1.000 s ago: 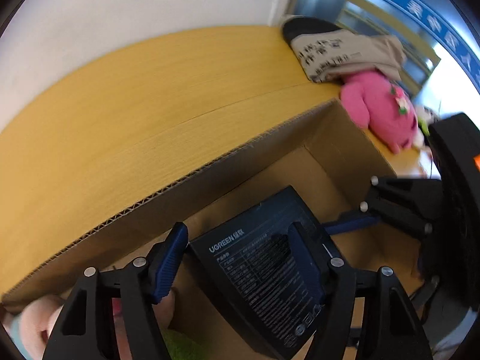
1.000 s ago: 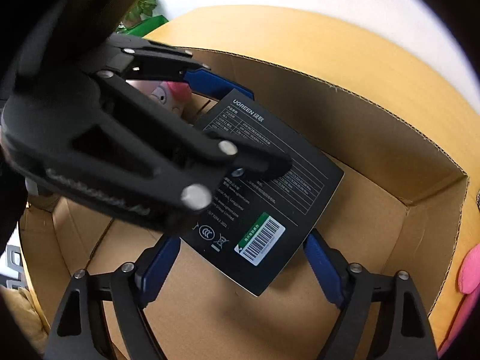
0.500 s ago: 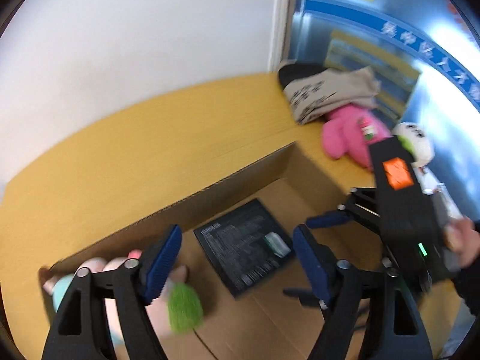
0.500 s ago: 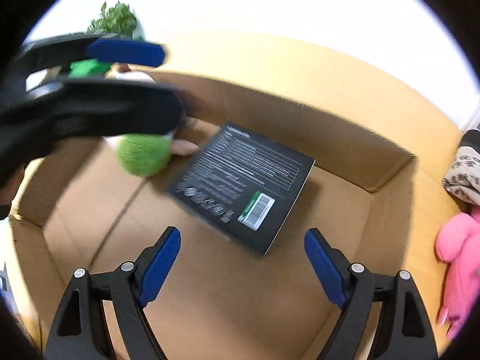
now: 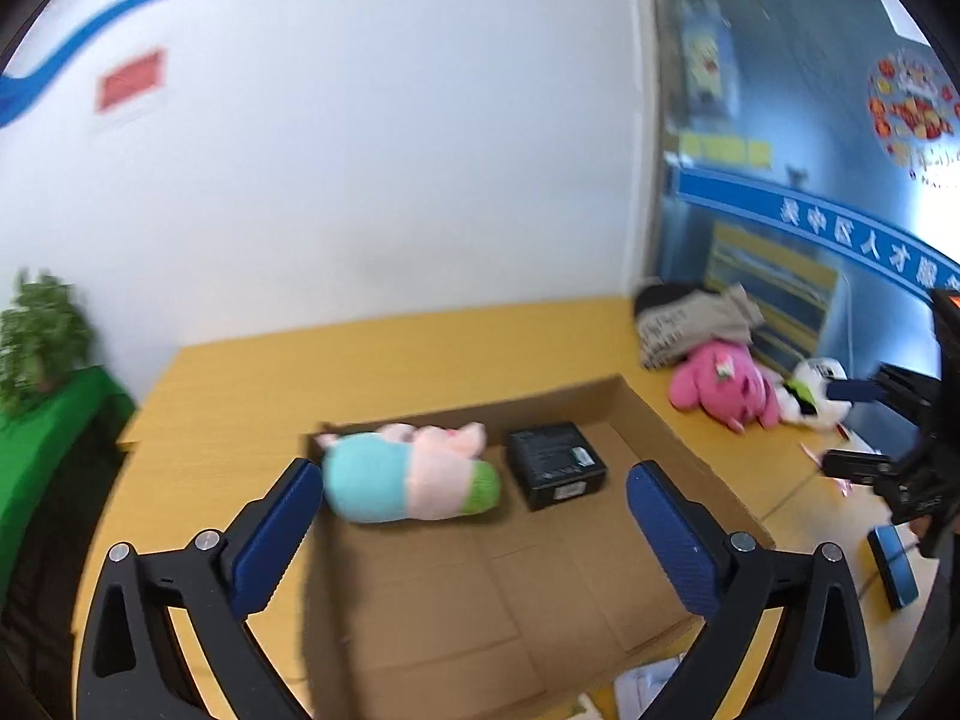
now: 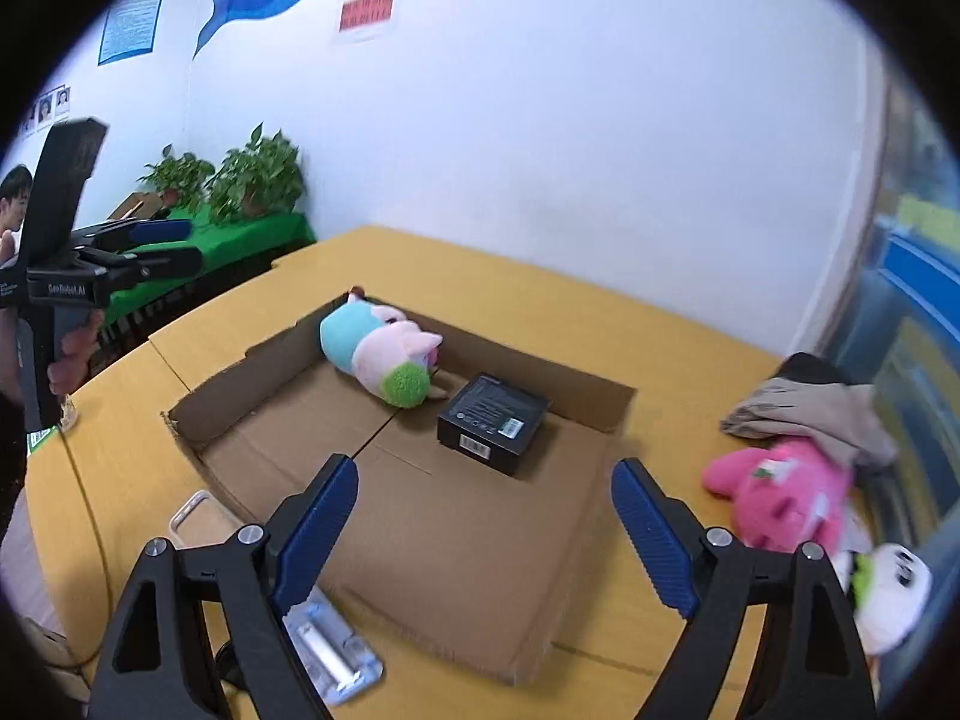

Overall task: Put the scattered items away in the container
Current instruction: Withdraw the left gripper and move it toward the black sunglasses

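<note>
With both grippers raised clear of the cardboard box (image 6: 414,546), I find nothing held in either. My left gripper (image 5: 474,531) stands wide, its jaws having just been opening with only air between them; my right gripper (image 6: 483,531) is also spread wide and empty. Ahead of both, at the far end of the box, the black carton (image 6: 493,423) rests flat on the floor, just beside the pastel plush toy (image 6: 384,360) lying against the far wall.

Items not yet tidied lie outside the box. To the right of my right gripper sit the pink plush (image 6: 786,495), a white toy (image 6: 894,591) nearer me, and a grey cloth bundle (image 6: 810,414) beyond them. Below and left of that gripper, a clear packet (image 6: 330,648) and a clear phone case (image 6: 192,519) lie on the table (image 6: 540,300), close to the near wall of the box.

Risks, in my judgement: the pink plush and cloth bundle touch, so a careless grab may drag both. The packet and case lie flat and may slip from the pads. Both views are slightly blurred, so a hasty reach could clip the box wall and shove it along the table.
</note>
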The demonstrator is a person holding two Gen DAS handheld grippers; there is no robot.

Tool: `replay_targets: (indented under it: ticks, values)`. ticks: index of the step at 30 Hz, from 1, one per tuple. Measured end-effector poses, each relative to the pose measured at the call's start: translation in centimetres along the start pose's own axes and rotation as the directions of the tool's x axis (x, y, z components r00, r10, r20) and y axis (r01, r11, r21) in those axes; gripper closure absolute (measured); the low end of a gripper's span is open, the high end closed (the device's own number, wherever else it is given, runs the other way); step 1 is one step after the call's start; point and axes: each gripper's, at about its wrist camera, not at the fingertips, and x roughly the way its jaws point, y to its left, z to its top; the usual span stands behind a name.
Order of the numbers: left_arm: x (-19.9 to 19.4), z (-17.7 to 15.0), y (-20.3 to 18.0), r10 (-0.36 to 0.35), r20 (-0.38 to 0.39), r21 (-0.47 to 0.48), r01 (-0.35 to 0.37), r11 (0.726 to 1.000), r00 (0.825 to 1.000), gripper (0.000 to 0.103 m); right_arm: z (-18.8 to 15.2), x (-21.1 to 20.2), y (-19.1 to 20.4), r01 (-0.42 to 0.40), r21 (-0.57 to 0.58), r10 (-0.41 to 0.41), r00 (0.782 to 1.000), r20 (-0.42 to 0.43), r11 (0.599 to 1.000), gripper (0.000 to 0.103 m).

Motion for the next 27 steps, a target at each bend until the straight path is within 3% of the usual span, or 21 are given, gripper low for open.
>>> replay_targets:
  ticks: [4,11,20,27]
  values:
    - [-4.9,-1.2,1.0,0.034,0.023,-0.037,-0.033,0.999,0.999,0.000,-1.8,-4.2,0.8,0.027,0.016,-0.027,0.999,0.028,1.000,0.015]
    - [-8.8,-5.7,0.5,0.033,-0.014,-0.043,-0.034,0.999,0.999,0.000,-3.9,-5.6,4.1,-0.005,0.058,0.003,1.000,0.027,0.998,0.015]
    - [-7.7,-11.2,-0.9,-0.025,-0.121,-0.093,0.014,0.996,0.992,0.000,-7.2,-4.7,8.7,-0.063,0.005,0.064,0.998,-0.023,0.998,0.015]
    - [-5.7,-15.1,-1.8,-0.100,-0.224,-0.138,0.070,0.988,0.969,0.000,-10.3,-4.0,11.2,-0.155,-0.037,0.152,0.985,-0.077,0.987,0.015]
